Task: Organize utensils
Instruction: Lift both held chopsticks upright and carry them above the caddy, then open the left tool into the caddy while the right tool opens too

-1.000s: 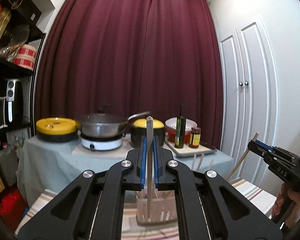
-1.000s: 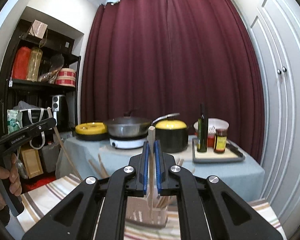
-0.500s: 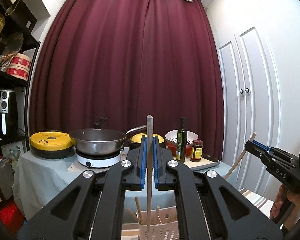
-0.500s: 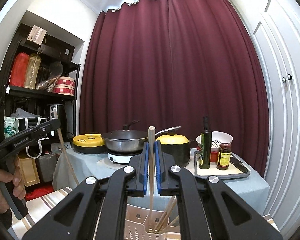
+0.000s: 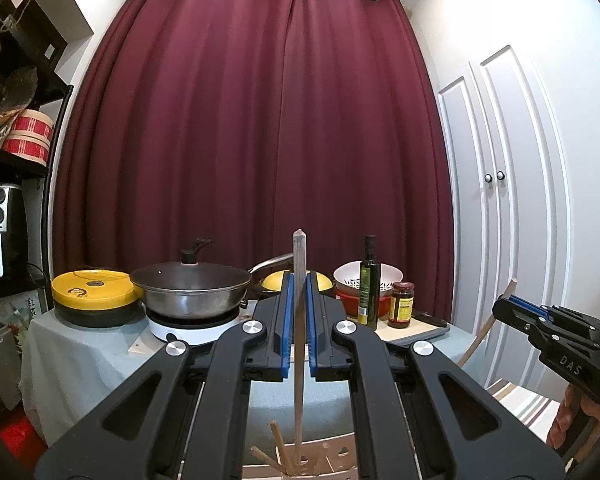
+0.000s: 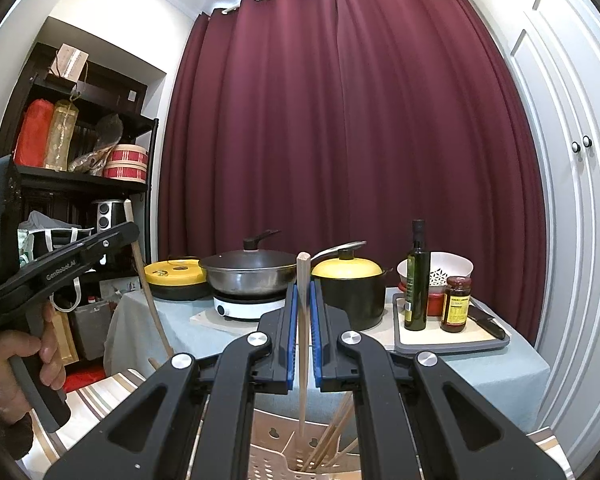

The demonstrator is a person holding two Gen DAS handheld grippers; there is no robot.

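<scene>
My left gripper (image 5: 299, 280) is shut on a wooden chopstick (image 5: 299, 360) held upright; its lower end dips into the white perforated utensil holder (image 5: 328, 456) below. My right gripper (image 6: 304, 292) is shut on a second upright chopstick (image 6: 303, 360), whose tip hangs just inside the same holder (image 6: 272, 440). Several chopsticks (image 6: 332, 440) lean in that holder. Each gripper shows in the other's view: the right gripper (image 5: 504, 308) at the right edge, the left gripper (image 6: 132, 236) at the left, in a person's hand (image 6: 4, 368).
Behind stands a table (image 5: 80, 360) under teal cloth with a wok (image 5: 192, 292) on a white cooker, a yellow-lidded pot (image 6: 346, 292), an oil bottle (image 6: 416, 276), a sauce jar (image 6: 456, 304) and a knife on a tray (image 6: 452, 346). Shelves (image 6: 80, 180) stand left, white cupboard doors (image 5: 512, 200) right.
Both grippers have come in over the holder, which now sits low and close under the fingers. The two chopsticks stay clamped, and their lower ends now reach into the holder.
</scene>
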